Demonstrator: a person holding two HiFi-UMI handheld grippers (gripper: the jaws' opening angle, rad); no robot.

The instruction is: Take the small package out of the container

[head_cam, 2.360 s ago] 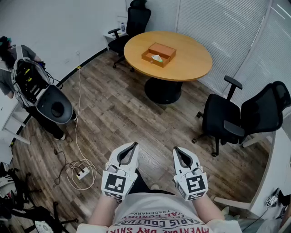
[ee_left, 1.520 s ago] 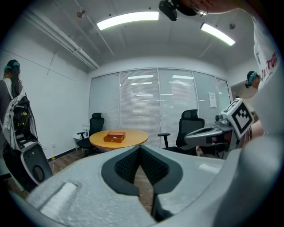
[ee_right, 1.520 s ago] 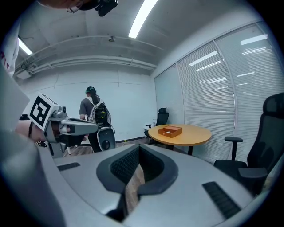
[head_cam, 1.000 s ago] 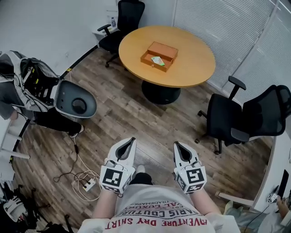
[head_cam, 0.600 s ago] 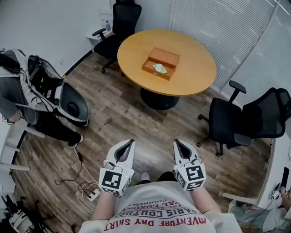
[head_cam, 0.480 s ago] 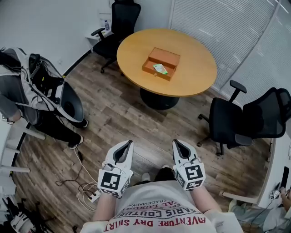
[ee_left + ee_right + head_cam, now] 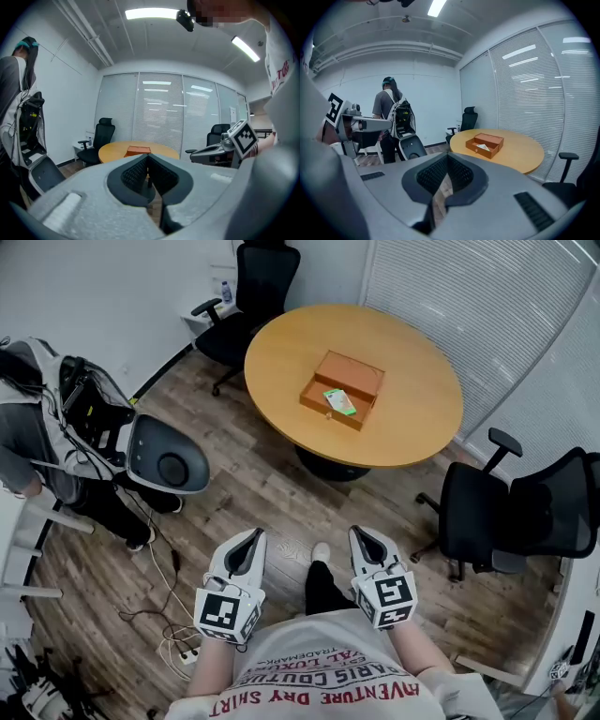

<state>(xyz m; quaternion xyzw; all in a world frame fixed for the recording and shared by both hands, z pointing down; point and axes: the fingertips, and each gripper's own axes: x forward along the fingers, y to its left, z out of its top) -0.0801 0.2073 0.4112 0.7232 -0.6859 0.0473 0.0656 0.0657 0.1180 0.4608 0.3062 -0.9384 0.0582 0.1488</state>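
Note:
An open orange box (image 7: pixel 343 390) sits on the round wooden table (image 7: pixel 412 418), with a small green-and-white package (image 7: pixel 339 401) lying in its front tray. The right gripper view shows the box (image 7: pixel 485 143) too, far off. In the left gripper view only the box's (image 7: pixel 138 151) top shows over the jaws. Both grippers hang low in front of the person's chest, well short of the table. My left gripper (image 7: pixel 251 539) is shut and empty. My right gripper (image 7: pixel 358 534) is likewise shut with nothing between its jaws.
Black office chairs stand behind the table (image 7: pixel 248 287) and at the right (image 7: pixel 525 517). A person with a backpack (image 7: pixel 56 427) stands at the left beside a tipped chair (image 7: pixel 169 460). Cables and a power strip (image 7: pixel 183 652) lie on the wood floor.
The view has moved toward the table, so the box sits a little nearer and further right. The person at the left shifted with the tipped chair. Both grippers stayed shut.

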